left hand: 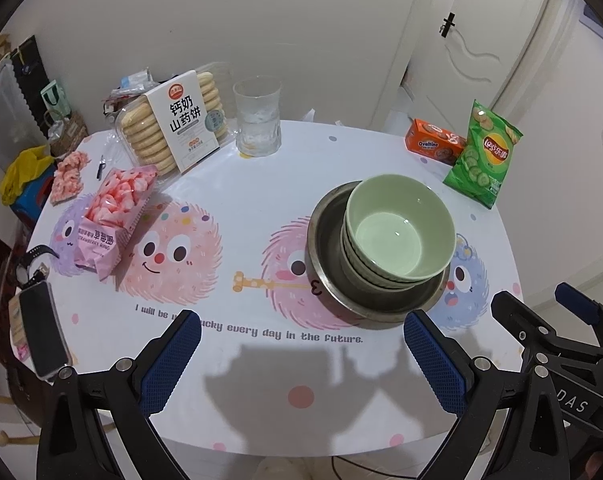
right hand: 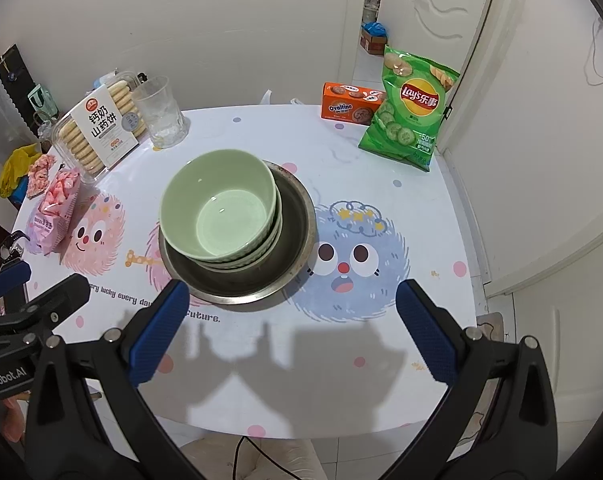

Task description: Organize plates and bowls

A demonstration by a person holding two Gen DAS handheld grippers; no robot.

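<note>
A stack of green bowls (left hand: pixel 397 232) sits inside a metal plate (left hand: pixel 325 280) on the table's right half. The stack also shows in the right wrist view (right hand: pixel 221 208), resting on the same metal plate (right hand: pixel 293 216). My left gripper (left hand: pixel 301 364) is open and empty, held above the table's near edge, short of the plate. My right gripper (right hand: pixel 293 332) is open and empty, also near the front edge, with its left finger close to the plate's rim. The right gripper shows at the right edge of the left wrist view (left hand: pixel 541 320).
A biscuit box (left hand: pixel 173 128), a glass (left hand: pixel 257 116), a pink snack bag (left hand: pixel 109 216) and a phone (left hand: pixel 41 332) occupy the left and back. A green chips bag (right hand: pixel 409 108) and an orange box (right hand: pixel 349 104) stand at the back right. A door (right hand: pixel 433 20) is behind.
</note>
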